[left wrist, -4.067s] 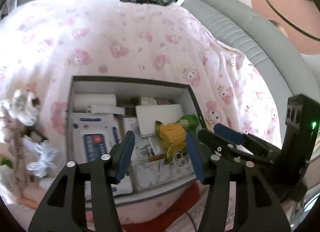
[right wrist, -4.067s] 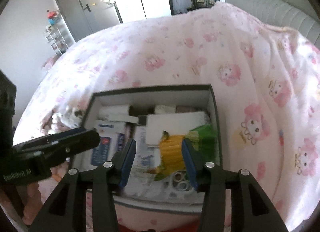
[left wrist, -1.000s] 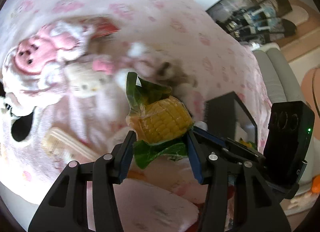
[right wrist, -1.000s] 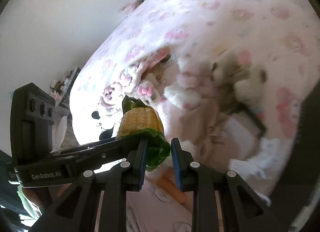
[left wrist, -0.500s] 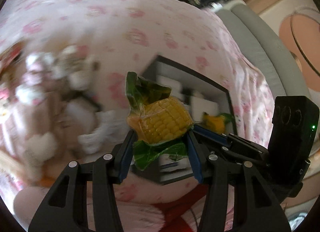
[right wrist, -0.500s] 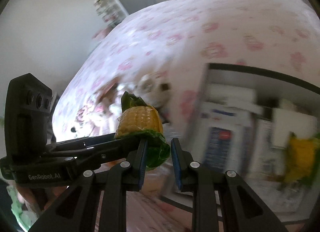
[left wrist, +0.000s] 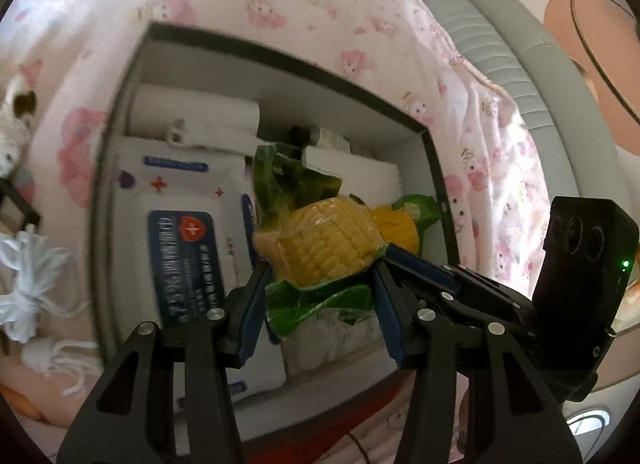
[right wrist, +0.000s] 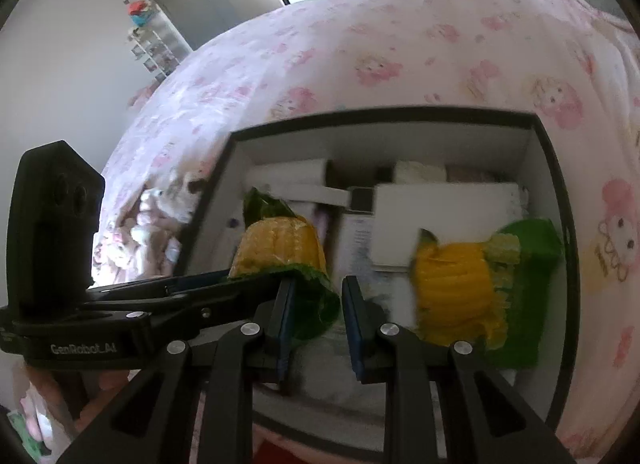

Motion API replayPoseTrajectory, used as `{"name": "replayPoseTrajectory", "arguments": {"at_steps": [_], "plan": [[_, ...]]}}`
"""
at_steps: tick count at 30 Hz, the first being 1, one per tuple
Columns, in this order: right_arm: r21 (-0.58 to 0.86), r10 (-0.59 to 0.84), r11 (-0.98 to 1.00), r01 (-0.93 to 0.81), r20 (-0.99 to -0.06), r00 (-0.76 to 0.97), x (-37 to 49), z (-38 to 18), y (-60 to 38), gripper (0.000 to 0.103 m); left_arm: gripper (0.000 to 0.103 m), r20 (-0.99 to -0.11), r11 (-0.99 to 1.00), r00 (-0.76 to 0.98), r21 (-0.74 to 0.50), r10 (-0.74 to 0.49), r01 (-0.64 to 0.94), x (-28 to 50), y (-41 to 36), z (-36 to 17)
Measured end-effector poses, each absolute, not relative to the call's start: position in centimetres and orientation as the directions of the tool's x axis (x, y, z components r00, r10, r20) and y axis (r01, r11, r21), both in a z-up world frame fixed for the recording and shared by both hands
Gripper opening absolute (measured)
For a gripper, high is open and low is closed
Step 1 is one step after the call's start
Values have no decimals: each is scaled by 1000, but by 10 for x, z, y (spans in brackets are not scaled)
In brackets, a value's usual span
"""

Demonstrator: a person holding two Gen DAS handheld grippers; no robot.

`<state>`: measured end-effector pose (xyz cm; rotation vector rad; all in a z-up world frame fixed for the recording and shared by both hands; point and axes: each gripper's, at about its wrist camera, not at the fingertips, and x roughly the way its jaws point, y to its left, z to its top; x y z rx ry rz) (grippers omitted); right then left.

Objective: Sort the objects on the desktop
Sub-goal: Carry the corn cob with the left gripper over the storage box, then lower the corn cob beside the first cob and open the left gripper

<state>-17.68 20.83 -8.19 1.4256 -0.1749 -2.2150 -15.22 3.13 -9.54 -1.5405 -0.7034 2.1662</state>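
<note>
A packed corn cob (left wrist: 324, 248), yellow in a green wrapper, hangs over the dark-rimmed box (left wrist: 280, 52). My left gripper (left wrist: 320, 276) is shut on the cob, its blue pads pressing both sides. My right gripper (left wrist: 394, 254) comes in from the right. In the right wrist view the cob (right wrist: 280, 244) sits at the tip of the left gripper (right wrist: 256, 280). Its green wrapper end lies in the narrow gap of my right gripper (right wrist: 318, 292), which looks shut on it. A second corn packet (right wrist: 456, 280) lies at the right inside the box (right wrist: 380, 114).
In the box are a blue-labelled wipes pack (left wrist: 184, 256), a white roll (left wrist: 192, 112) and white cartons. A white cord (left wrist: 32, 276) and plush toys (right wrist: 176, 200) lie left of the box on the pink bedspread. A grey sofa (left wrist: 520, 44) runs along the right.
Both grippers have swung together, with the corn packet between them, from over the plush toys to over the box. The grip on the packet looks the same.
</note>
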Motion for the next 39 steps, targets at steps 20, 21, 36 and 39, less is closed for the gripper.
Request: {"name": "replayPoseTrajectory", "arguments": {"at_steps": [20, 21, 36, 39], "plan": [[413, -517, -848, 332, -782, -348, -179, -94, 237, 21, 40, -810, -870, -366, -493, 458, 3, -152, 37, -88], [401, -503, -856, 327, -793, -345, -178, -96, 236, 21, 40, -811, -868, -360, -496, 462, 4, -153, 39, -90], [357, -477, -872, 335, -777, -412, -173, -91, 235, 21, 29, -857, -906, -355, -419, 373, 59, -148, 33, -87], [355, -471, -875, 329, -781, -410, -173, -92, 236, 21, 29, -867, -914, -344, -401, 360, 55, -152, 38, -90]]}}
